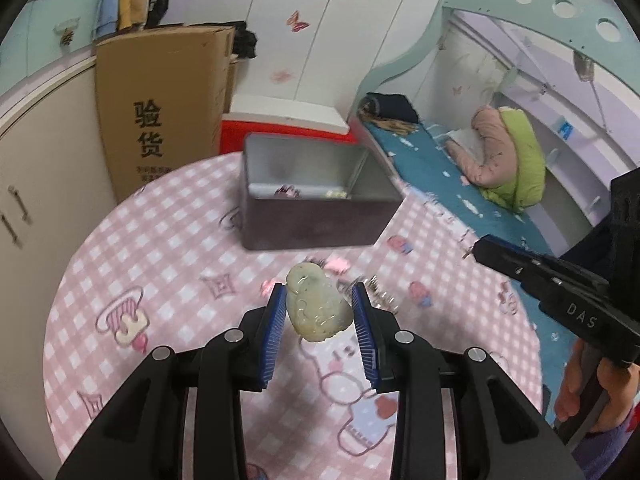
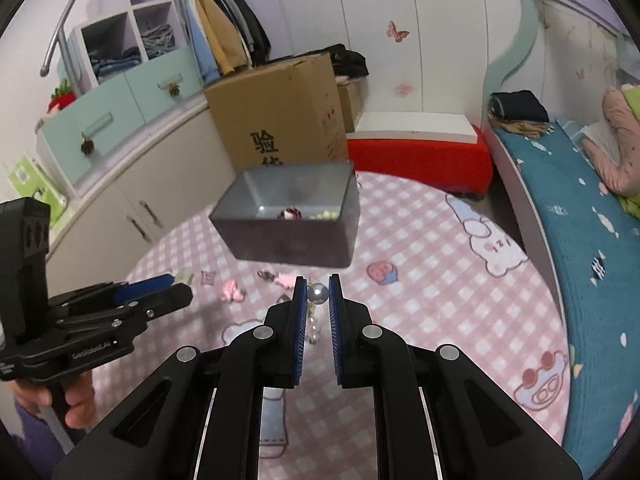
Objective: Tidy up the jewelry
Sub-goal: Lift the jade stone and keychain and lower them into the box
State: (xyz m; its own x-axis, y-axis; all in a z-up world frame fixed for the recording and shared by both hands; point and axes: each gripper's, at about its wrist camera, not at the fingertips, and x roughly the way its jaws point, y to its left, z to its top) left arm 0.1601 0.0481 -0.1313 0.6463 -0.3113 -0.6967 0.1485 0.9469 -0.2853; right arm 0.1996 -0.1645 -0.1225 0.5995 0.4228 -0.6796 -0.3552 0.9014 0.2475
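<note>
Tongs: L [image 1: 319, 300] w/ jade pendant [image 1: 318, 307]; R [image 2: 318, 292] w/ pearl [image 2: 318, 293] (own views only)

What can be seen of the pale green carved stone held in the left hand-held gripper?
The carved stone is pale, milky green and translucent, like jade, an irregular rounded pendant with shallow engraved curls and a smaller lobe on top. It sits upright, slightly tilted, clamped between the blue ribbed pads of the left hand-held gripper, above the pink checked tablecloth and short of the open grey box. No cord is visible.
</note>
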